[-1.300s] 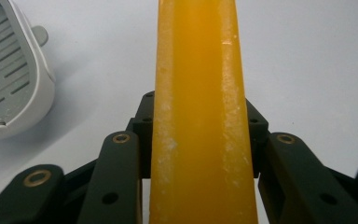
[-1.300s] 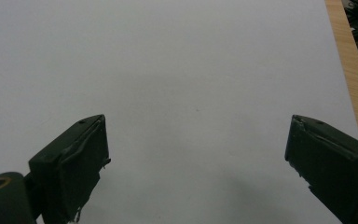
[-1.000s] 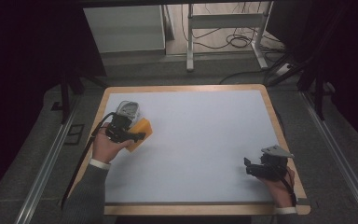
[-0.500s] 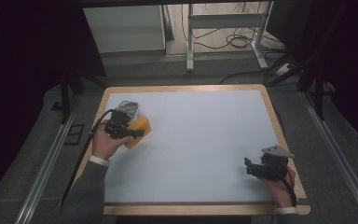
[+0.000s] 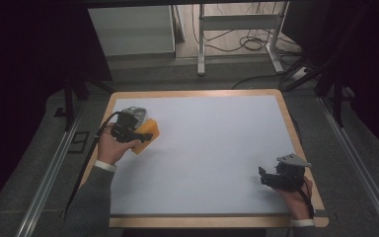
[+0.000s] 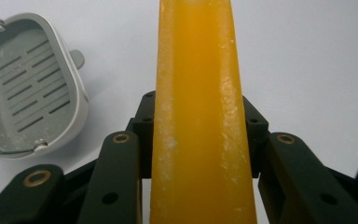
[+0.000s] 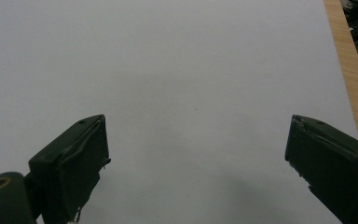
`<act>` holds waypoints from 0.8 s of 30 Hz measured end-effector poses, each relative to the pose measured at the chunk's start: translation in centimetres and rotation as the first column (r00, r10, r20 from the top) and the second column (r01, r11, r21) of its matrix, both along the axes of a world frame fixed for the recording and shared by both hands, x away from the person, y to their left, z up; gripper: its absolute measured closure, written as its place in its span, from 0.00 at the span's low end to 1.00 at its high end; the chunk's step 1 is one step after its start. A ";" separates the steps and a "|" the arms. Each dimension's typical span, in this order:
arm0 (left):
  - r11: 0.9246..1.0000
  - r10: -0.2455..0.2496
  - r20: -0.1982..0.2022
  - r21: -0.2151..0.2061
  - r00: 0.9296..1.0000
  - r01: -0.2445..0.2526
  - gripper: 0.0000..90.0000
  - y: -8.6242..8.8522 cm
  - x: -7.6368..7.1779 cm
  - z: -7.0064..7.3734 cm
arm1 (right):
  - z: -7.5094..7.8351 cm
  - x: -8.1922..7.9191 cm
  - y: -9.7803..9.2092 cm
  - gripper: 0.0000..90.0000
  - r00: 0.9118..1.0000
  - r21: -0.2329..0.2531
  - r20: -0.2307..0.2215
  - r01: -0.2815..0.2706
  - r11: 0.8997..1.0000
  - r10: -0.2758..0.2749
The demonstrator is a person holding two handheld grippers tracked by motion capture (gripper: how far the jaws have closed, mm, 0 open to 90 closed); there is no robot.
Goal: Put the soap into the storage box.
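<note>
Now:
L gripper (image 5: 145,136): clamped on orange sponge (image 6: 199,116) (held edge-on).
Grey basket (image 6: 25,84): just beside, jaw's left.
R gripper (image 7: 196,154): spread, empty.

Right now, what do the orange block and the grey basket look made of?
Orange block: probably sponge or foam, matte and faintly pitted with whitish specks, clamped in the left gripper. Grey basket: likely moulded plastic, smooth, with slotted floor and a thin wire handle.

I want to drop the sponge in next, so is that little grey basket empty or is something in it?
Empty. In the left gripper view the grey basket shows its bare slotted floor, and the orange sponge is outside it, clamped in the left gripper.
</note>
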State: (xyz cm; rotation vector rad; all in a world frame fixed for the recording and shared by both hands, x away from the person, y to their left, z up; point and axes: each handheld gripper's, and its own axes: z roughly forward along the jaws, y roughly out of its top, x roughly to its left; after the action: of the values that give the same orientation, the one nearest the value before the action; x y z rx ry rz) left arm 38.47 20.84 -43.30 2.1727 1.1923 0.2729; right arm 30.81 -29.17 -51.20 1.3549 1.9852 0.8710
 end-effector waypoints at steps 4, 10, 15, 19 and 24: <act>1.000 -0.002 -0.003 -0.005 1.000 0.002 0.67 0.0 0.2 0.2 | -0.1 0.1 -0.1 0.07 1.000 0.000 -0.002 0.004 1.000 -0.004; 1.000 0.007 -0.007 0.000 1.000 -0.007 0.67 0.1 0.8 0.3 | 0.0 0.0 0.0 0.07 1.000 0.000 0.002 0.007 1.000 -0.007; 1.000 0.008 -0.016 -0.016 1.000 -0.009 0.67 0.4 1.4 0.4 | 0.0 0.0 -0.1 0.07 1.000 0.000 0.001 0.007 1.000 -0.007; 1.000 0.014 -0.016 -0.010 1.000 -0.015 0.67 0.5 1.8 0.5 | 0.0 0.0 0.0 0.07 1.000 0.001 0.002 0.007 1.000 -0.007; 0.999 0.026 -0.015 -0.018 1.000 -0.026 0.67 0.7 2.4 0.7 | 0.0 0.0 0.0 0.07 1.000 -0.001 0.003 0.006 1.000 -0.006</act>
State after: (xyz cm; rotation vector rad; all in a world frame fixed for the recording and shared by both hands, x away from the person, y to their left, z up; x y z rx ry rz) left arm 40.86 21.55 -42.65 2.1482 1.2279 0.2563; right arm 30.79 -29.18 -51.18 1.3576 1.9782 0.8690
